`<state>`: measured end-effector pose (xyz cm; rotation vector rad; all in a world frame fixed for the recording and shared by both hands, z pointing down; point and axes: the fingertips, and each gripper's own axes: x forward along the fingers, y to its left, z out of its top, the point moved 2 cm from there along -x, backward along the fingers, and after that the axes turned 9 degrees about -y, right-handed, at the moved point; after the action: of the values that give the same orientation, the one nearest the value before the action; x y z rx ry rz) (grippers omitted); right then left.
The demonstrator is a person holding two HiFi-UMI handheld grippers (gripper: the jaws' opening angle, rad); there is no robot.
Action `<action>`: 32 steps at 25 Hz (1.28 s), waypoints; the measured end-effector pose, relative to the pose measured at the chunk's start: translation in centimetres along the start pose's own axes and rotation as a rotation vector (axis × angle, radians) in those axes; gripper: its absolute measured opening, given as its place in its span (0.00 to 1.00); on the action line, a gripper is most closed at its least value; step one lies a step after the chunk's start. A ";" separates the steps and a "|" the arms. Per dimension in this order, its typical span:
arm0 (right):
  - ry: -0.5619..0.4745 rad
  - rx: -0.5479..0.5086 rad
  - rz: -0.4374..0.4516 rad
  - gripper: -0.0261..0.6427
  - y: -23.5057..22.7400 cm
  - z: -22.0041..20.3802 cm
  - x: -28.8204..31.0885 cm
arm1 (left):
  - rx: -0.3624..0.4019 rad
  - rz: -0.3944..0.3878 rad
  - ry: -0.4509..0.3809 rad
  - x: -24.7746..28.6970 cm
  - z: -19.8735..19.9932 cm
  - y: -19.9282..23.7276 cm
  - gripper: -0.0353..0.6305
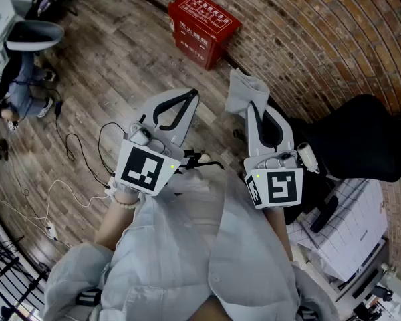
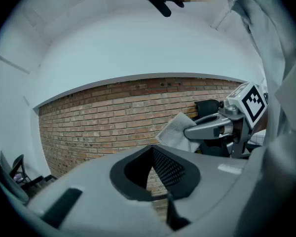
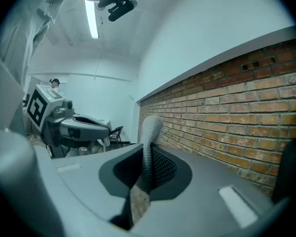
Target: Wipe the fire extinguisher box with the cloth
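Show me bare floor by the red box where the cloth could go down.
Bare wood floor lies left of the red box, out to the person at far left, and between the box and the left tongs. Crowded: cables at lower left; a black bundle and white sheets at right by the brick wall.

A brick wall [image 1: 334,39] borders the wooden floor [image 1: 113,65], where loose cables [image 1: 72,147] and a chair [image 1: 33,35] sit.

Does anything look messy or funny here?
Only a little. Loose cables snake across the wooden floor at the left. The red fire extinguisher box by the brick wall looks whole. The cloth is pinched in the right gripper; nothing is spilled.
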<state>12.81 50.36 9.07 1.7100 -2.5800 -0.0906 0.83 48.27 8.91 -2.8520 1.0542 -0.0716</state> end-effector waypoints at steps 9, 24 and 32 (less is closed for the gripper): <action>0.005 0.001 -0.002 0.07 -0.1 -0.1 0.2 | -0.004 -0.007 0.002 0.3 -0.2 0.1 0.05; -0.031 0.012 -0.007 0.07 1.0 0.5 0.2 | -0.002 -0.009 -0.013 -0.9 0.0 0.5 0.05; -0.052 0.000 -0.042 0.07 2.6 1.4 0.9 | 0.010 -0.020 -0.040 -2.7 0.4 2.0 0.05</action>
<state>10.01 50.60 7.87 1.7849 -2.5802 -0.1386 -2.46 48.59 8.22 -2.8426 1.0142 -0.0211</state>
